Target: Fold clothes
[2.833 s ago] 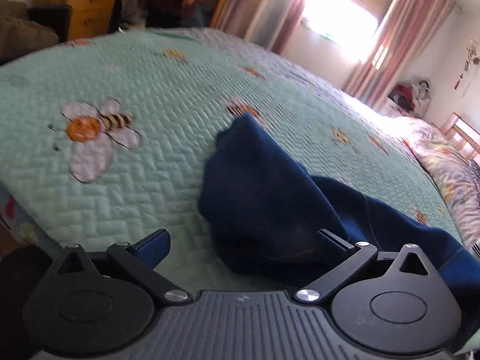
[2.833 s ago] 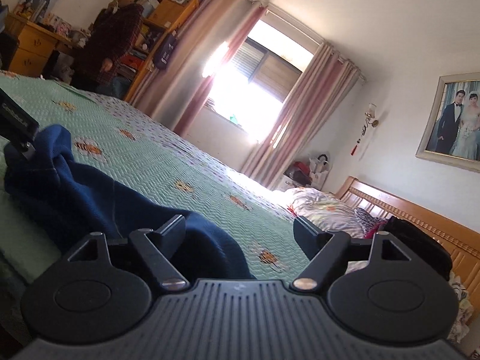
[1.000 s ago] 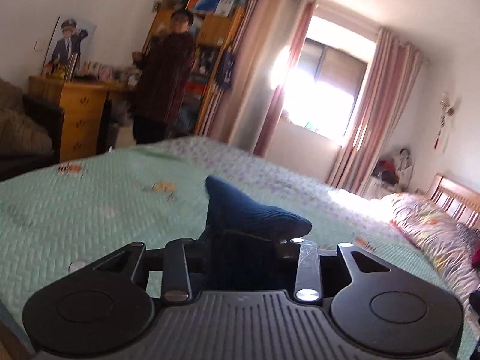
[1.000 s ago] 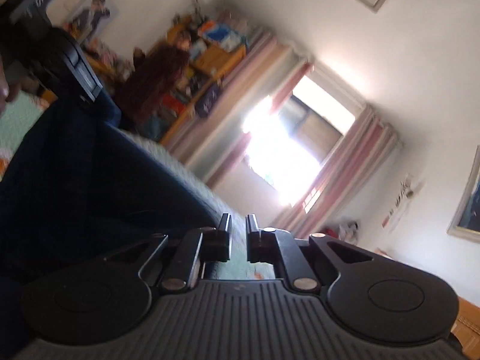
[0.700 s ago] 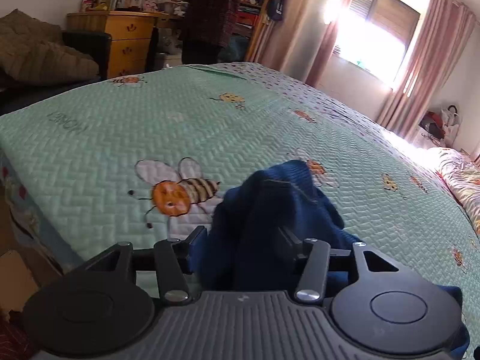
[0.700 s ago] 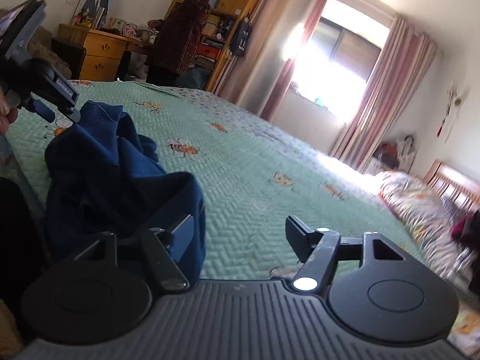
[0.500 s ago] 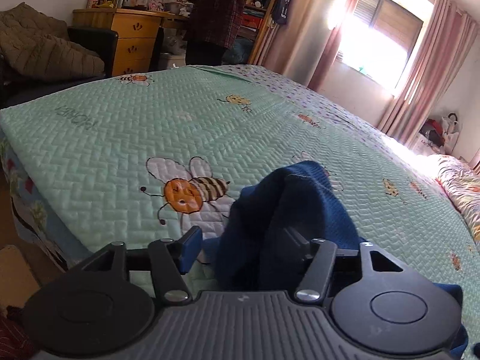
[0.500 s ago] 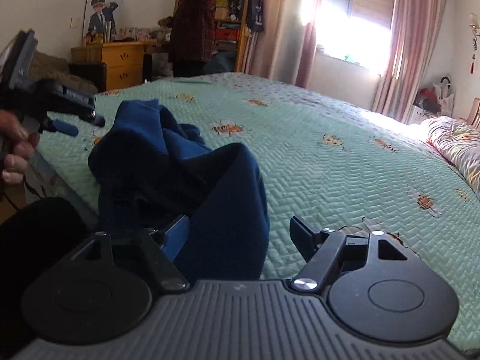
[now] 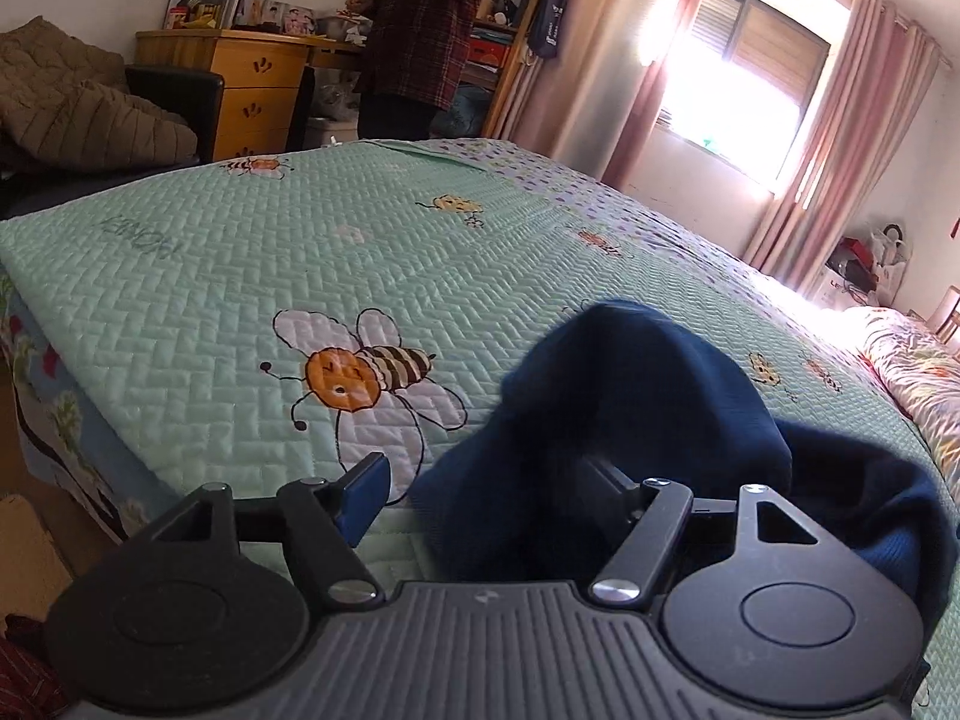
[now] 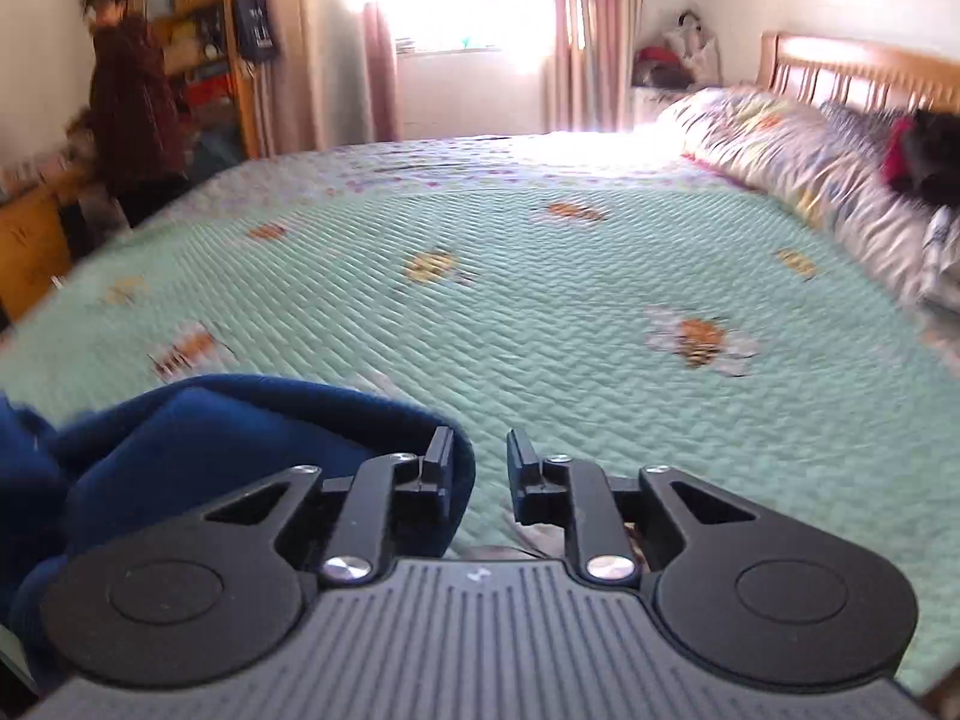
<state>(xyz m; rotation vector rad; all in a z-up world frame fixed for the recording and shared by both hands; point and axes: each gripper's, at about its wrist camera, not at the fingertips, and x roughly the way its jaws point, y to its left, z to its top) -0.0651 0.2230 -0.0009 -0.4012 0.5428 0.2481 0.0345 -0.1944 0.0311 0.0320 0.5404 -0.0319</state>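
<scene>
A dark blue garment (image 9: 630, 372) lies heaped near the front corner of a mint-green bee-print bedspread (image 9: 300, 252). My left gripper (image 9: 480, 474) stands open just above the bed. The heap sits between its jaws and drapes over the right finger, while the blue-padded left finger (image 9: 363, 495) is bare. In the right wrist view the garment (image 10: 240, 432) bulges at the lower left, against the left finger. My right gripper (image 10: 479, 468) is closing, its jaws a narrow gap apart with only bedspread (image 10: 570, 312) showing between them.
A person (image 9: 420, 30) stands by the shelves beyond the bed's far side. A wooden dresser (image 9: 258, 84) and a chair with a brown quilt (image 9: 78, 114) are at the left. Floral pillows (image 10: 810, 162) and a wooden headboard (image 10: 852, 66) are at the right.
Both grippers let go of the lifted garment, which dropped into a heap on the bed. The left sank and opened wide. The right opened, swung right off the cloth, and is narrowing again.
</scene>
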